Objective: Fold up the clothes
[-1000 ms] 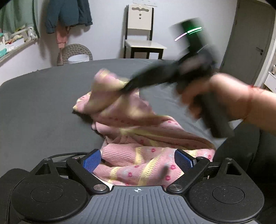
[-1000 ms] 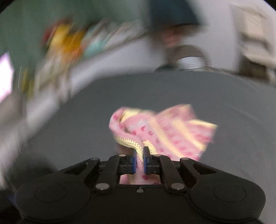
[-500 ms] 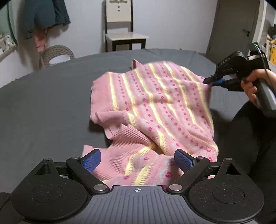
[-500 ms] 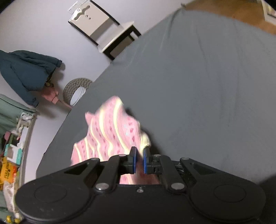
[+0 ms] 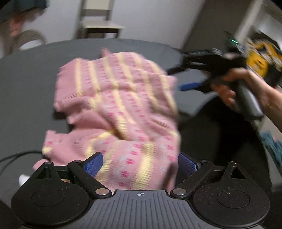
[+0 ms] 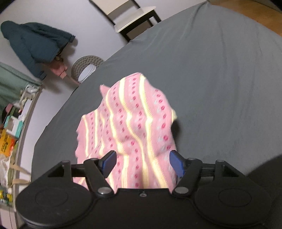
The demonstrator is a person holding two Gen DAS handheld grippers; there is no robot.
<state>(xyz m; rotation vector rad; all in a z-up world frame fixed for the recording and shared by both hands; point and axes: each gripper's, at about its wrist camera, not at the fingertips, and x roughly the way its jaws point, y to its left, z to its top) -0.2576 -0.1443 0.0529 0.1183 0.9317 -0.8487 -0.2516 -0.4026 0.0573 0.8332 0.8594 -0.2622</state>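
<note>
A pink knitted sweater (image 5: 119, 105) with pale yellow stripes and rows of darker pink dots is seen spread, rumpled and unfolded, on the dark grey surface (image 5: 26, 84). Its fabric is bunched into loose ridges (the ribbed edges are blurred), with one corner raised.

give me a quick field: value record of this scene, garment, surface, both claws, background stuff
garment: pink knitted sweater with yellow stripes and red dots, rumpled, not folded
surface: dark grey cloth-covered table
left claw: open, blue pads either side of the sweater's near edge
right claw: open, sweater between its fingers, nothing gripped
right hand: holds the right claw's handle, off the sweater's right edge
background: chair by the wall, dark teal jacket hanging, round woven basket
image quality: left wrist view motion-blurred
</note>
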